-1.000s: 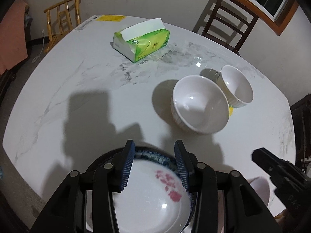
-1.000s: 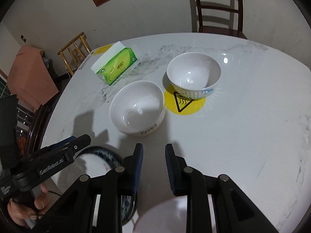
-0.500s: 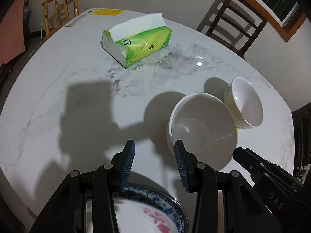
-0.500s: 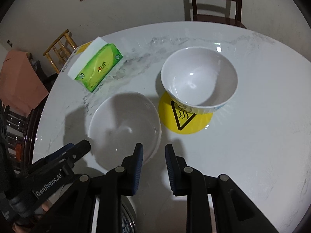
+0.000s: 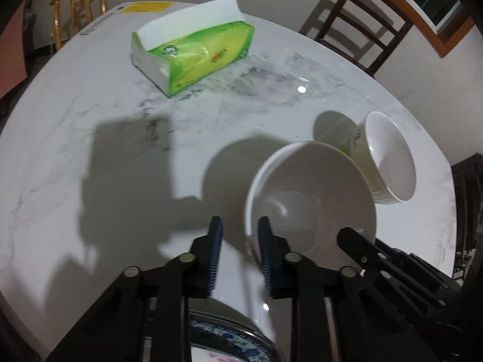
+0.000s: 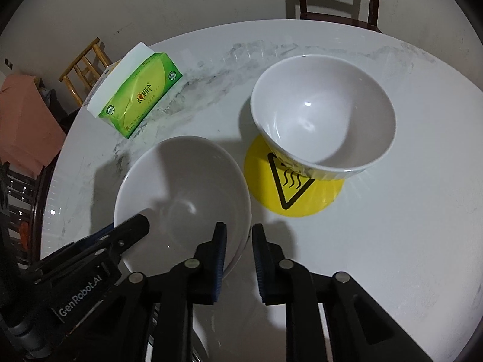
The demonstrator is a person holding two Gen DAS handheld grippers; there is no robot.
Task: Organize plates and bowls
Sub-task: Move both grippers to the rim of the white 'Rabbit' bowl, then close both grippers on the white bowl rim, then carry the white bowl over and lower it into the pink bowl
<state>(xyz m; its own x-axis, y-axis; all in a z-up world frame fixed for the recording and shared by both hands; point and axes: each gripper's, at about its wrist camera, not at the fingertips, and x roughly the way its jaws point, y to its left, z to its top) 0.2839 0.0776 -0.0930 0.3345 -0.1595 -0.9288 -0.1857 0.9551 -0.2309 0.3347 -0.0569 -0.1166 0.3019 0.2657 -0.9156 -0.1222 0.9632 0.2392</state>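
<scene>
With jaws just closed, seemingly clamped, on opposite rims of the white bowl [image 5: 311,199] at lower centre, left gripper [image 5: 240,255] and right gripper [image 6: 238,253] should lift together, level, off the desk [image 5: 90,90], clear of the 2nd bowl [image 5: 389,157].

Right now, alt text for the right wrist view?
The right hand-held gripper straddles the near rim of a plain white ceramic bowl on a white marble-look round table, its jaws having just closed further. Behind sit a second white bowl on a yellow round hot-surface sticker and a green tissue pack; the left hand-held gripper reaches over the bowl's left rim.
</scene>
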